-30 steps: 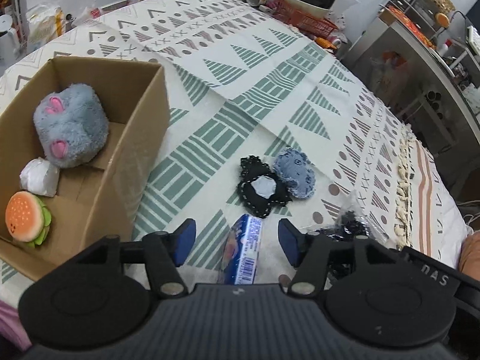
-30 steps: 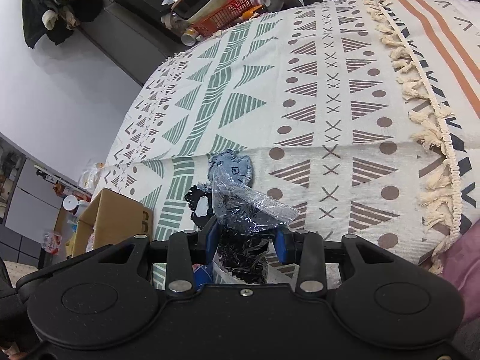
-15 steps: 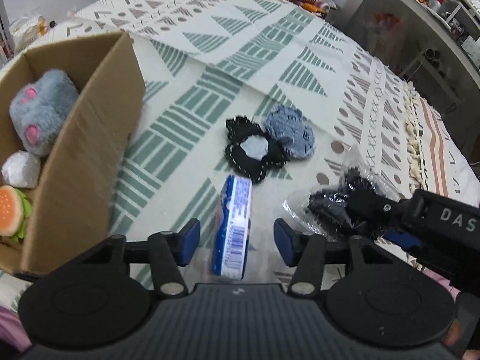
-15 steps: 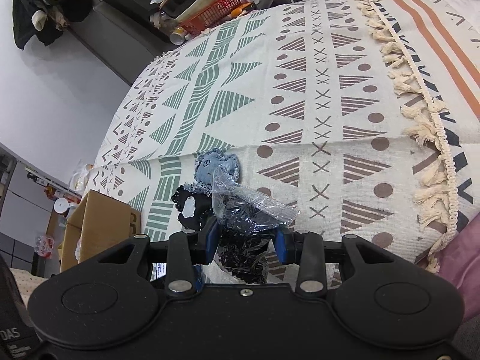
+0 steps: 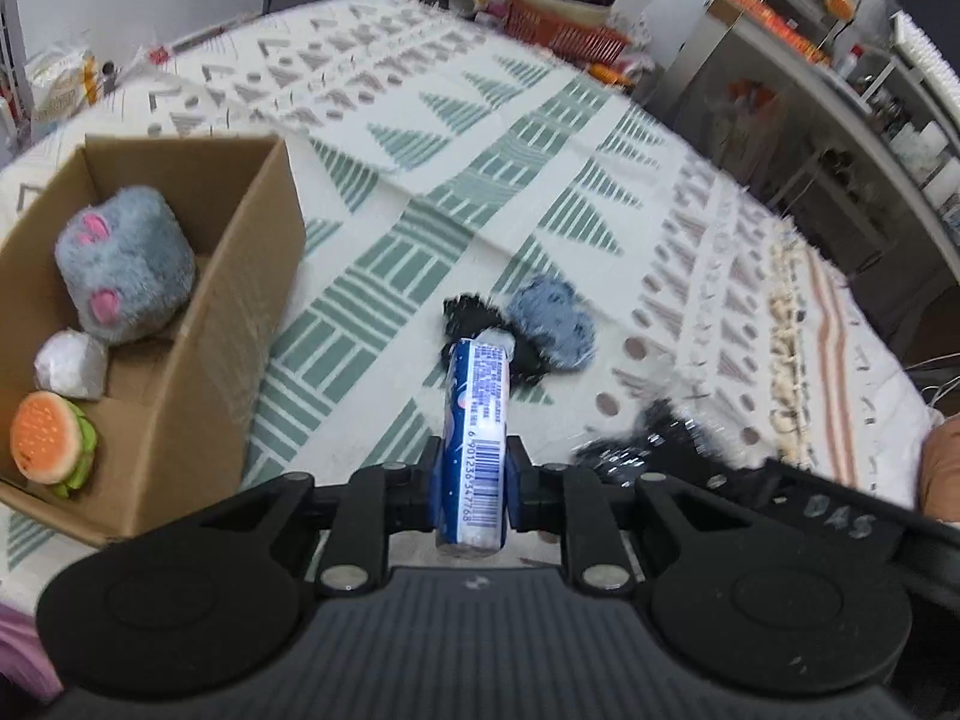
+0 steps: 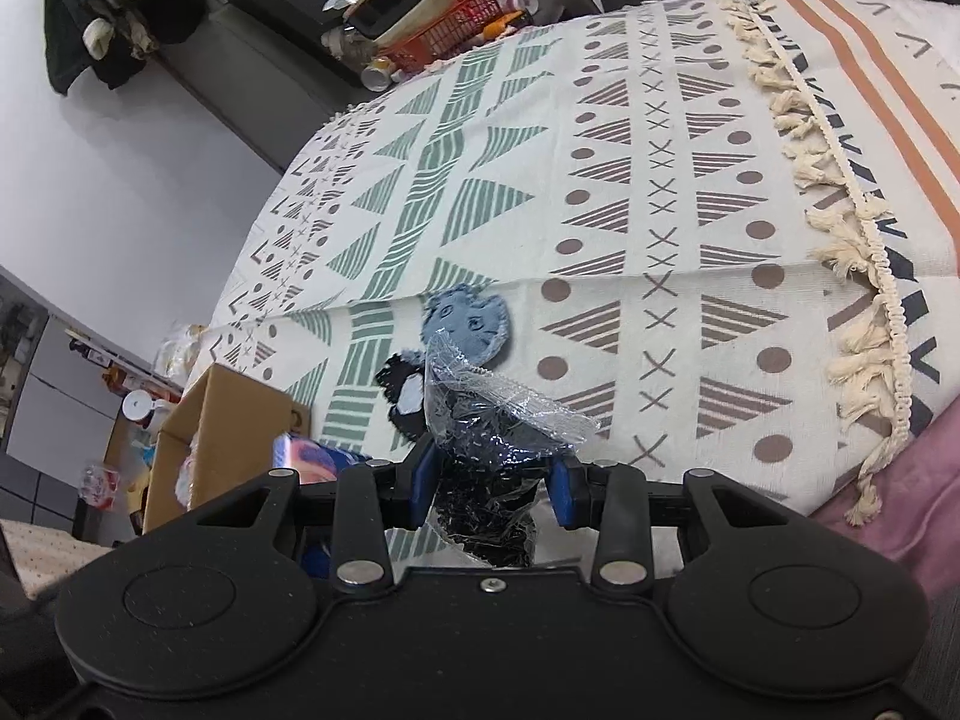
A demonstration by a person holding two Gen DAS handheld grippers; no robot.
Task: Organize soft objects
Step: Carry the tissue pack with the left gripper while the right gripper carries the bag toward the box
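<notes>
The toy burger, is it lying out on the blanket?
No, the toy burger sits inside the cardboard box, next to a white ball and a grey plush.

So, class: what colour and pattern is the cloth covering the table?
The cloth is cream with green and brown triangles, stripes, dots and crosses; the right wrist view shows it best.

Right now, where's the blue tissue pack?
In the left wrist view the blue tissue pack is clamped in the left gripper, lifted off the blanket, right of the cardboard box and nearer than the black patch.
</notes>
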